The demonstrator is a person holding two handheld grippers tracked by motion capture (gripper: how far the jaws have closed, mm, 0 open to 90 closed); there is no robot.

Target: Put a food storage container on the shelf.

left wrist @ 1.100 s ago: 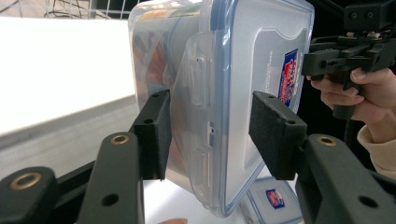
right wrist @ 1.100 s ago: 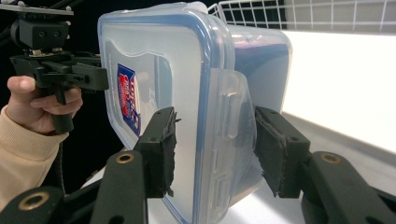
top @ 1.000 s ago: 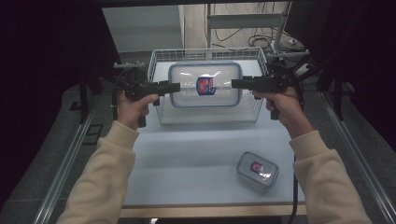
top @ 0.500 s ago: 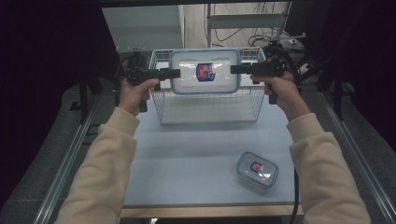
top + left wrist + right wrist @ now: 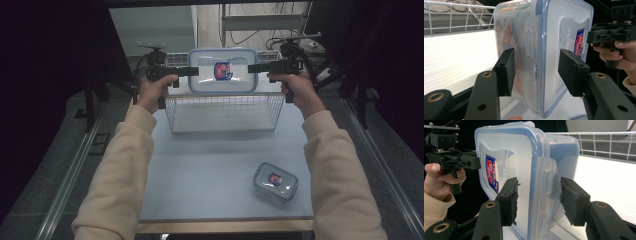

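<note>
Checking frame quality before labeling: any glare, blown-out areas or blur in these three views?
High view: dark surround, glare streak on the large container's lid, forearms sharp. Left gripper view: the table is blown out white and the near jaws are soft. Right gripper view: white washout on the table at right, while the container's red-blue label stays readable.

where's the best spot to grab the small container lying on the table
Grip the small container across its two long sides, coming straight down from above. It lies flat with its lid up on the open table, its short ends hold the lid's latches, and nothing crowds it.
</note>
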